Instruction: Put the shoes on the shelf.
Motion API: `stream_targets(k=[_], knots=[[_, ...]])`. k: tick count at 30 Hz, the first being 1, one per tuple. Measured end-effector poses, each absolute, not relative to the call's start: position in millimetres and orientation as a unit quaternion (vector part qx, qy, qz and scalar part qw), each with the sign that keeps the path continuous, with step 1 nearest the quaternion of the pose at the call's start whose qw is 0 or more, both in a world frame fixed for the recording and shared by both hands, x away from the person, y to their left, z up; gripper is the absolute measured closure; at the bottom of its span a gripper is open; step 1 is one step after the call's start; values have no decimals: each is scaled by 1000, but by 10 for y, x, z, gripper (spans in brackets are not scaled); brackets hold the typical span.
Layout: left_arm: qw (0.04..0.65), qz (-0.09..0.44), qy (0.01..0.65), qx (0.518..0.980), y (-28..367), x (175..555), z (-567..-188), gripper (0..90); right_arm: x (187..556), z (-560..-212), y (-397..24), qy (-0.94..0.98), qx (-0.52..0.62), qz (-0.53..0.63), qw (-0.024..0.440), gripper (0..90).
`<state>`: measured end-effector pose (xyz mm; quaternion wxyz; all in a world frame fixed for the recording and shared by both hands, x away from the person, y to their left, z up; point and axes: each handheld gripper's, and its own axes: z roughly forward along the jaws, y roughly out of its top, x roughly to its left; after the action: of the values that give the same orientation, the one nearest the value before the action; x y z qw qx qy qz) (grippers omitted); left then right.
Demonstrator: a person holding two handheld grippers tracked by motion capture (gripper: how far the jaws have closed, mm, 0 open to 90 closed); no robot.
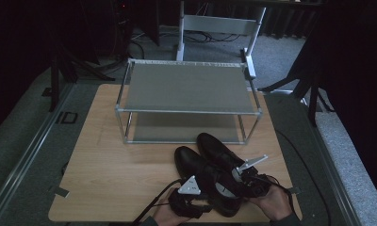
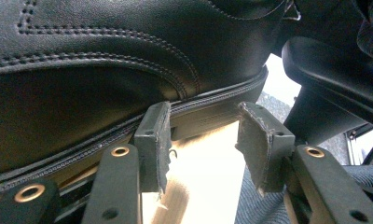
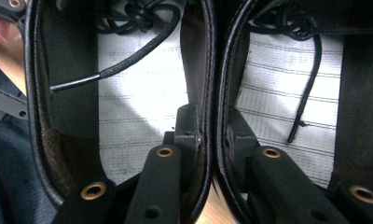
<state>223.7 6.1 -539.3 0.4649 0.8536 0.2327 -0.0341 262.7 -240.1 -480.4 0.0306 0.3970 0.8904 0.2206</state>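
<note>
Two black leather lace-up shoes lie side by side on the wooden table, the left shoe point(image 1: 190, 161) and the right shoe point(image 1: 214, 145), toes pointing toward the rack. My right gripper point(image 1: 232, 181) reaches into their openings from the heel end. In the right gripper view it point(image 3: 212, 130) is shut on the two adjoining inner walls point(image 3: 211, 70), pinching both shoes together over their pale insoles point(image 3: 138, 93). My left gripper point(image 1: 201, 202) sits low by the left shoe's heel side. In the left gripper view it point(image 2: 205, 140) stands open, its pads point(image 2: 153, 140) just short of the shoe's sole edge point(image 2: 208, 105).
A two-shelf metal shoe rack point(image 1: 186, 87) stands at the back of the wooden table point(image 1: 111, 160), both grey shelves bare. A grey metal stand point(image 1: 219, 23) and dark tripod legs stand on the carpet beyond. Both hands are at the table's near edge.
</note>
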Motion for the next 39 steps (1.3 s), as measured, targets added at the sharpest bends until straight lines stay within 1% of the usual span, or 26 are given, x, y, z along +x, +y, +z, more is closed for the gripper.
stream_targets(k=[7,11,19,28,30,31,32,33,34,39], knots=[[468,-32,238,850,69,2250,-5386,548,2580,-4830,-2450,872,415,257,39,801],[468,-30,239,851,66,2247,-5385,548,2536,-4839,-2452,867,418,266,51,806],[481,-27,249,840,80,2245,-5332,550,2472,-4830,-2498,849,439,291,52,807],[503,-4,246,829,110,2242,-5171,524,2422,-4755,-2578,814,466,342,61,807],[501,6,241,831,106,2230,-5128,519,2414,-4718,-2574,813,464,346,64,807],[495,21,238,836,95,2219,-5095,517,2430,-4704,-2580,811,464,350,59,806],[495,21,238,836,95,2219,-5095,512,2430,-4704,-2580,811,464,350,59,806],[486,34,242,839,89,2221,-5076,513,2450,-4700,-2568,809,465,353,60,806],[486,34,242,839,89,2221,-5076,513,2450,-4700,-2568,809,465,353,60,806],[480,57,263,835,108,2271,-5056,522,2516,-4675,-2486,808,466,352,74,805]])
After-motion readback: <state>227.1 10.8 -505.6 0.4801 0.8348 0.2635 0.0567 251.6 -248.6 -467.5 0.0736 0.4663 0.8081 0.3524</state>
